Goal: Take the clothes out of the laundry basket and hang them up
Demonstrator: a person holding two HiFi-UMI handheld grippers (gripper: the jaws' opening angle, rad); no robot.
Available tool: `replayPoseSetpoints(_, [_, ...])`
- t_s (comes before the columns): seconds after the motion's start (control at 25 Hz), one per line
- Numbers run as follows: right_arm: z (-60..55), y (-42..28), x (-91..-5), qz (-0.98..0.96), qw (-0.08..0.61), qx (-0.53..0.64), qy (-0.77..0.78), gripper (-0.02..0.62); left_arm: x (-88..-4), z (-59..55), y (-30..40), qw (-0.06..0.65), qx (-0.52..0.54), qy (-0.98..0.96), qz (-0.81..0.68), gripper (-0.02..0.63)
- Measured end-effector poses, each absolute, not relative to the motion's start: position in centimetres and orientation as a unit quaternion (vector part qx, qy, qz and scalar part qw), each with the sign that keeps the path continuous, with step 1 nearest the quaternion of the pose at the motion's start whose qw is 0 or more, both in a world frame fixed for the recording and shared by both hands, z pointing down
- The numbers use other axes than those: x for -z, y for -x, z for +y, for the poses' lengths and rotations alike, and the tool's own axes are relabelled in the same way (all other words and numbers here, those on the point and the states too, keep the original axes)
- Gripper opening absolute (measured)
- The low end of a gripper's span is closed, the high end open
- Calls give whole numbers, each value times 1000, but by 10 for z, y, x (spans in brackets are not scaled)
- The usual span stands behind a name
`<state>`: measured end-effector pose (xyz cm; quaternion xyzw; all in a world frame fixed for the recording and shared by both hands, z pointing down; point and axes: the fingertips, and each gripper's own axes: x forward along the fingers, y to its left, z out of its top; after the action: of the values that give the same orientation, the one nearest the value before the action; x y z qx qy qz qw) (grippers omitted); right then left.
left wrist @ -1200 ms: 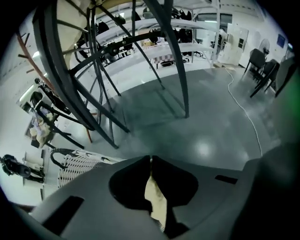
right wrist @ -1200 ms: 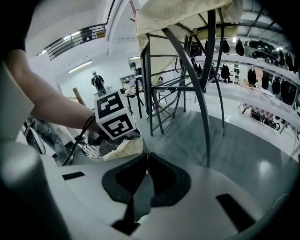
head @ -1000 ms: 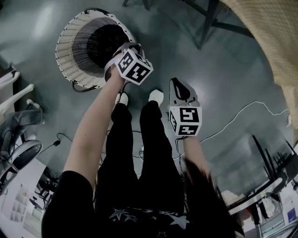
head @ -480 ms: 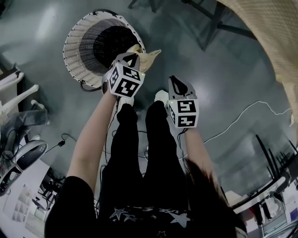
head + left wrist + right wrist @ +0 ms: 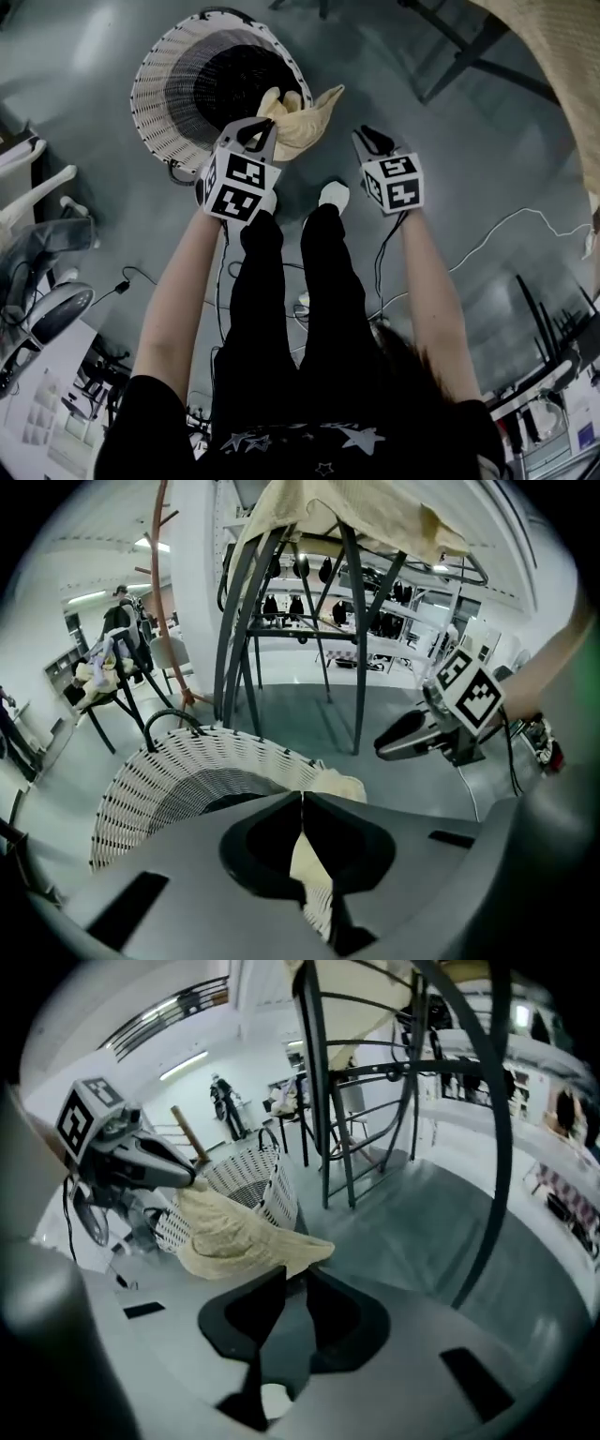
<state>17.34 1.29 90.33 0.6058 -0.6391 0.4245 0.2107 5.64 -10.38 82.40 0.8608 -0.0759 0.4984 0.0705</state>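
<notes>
A white wicker laundry basket (image 5: 164,89) stands on the grey floor ahead of me. My left gripper (image 5: 260,133) is shut on a cream garment (image 5: 302,120) and holds it above the basket's near rim. In the left gripper view the cloth (image 5: 312,872) shows pinched between the closed jaws, over the basket (image 5: 169,775). My right gripper (image 5: 368,141) is just right of the garment. Its jaws have just been opening and stand a little apart (image 5: 295,1274). The garment's hanging corner (image 5: 239,1237) lies just ahead of their tips, and nothing is gripped.
A dark metal drying rack (image 5: 328,1101) with a cream garment (image 5: 356,517) draped over it stands beyond the basket. A white cable (image 5: 487,234) runs across the floor at right. My shoes (image 5: 333,195) are below the grippers. Clutter (image 5: 37,281) sits at left.
The left gripper has drawn the cream garment up out of the basket. The right gripper has moved forward to beside the cloth, and its jaws have parted slightly.
</notes>
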Motion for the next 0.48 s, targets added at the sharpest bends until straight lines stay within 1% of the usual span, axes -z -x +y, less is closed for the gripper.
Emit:
replayPoseSetpoints(0.24, [-13, -194, -941, -732, 385, -335, -452, 170, -835, -109, -58, 98, -487, -864, -83, 26])
replayPoseSetpoints(0.32, [-18, -192, -955, -746, 425, -309, -409, 210, -840, -111, -55, 103, -484, -865, -83, 26])
replayPoseSetpoints(0.48, [-33, -181, -981, -766, 481, -247, -347, 247, -850, -112, -45, 104, -480, -868, -75, 26])
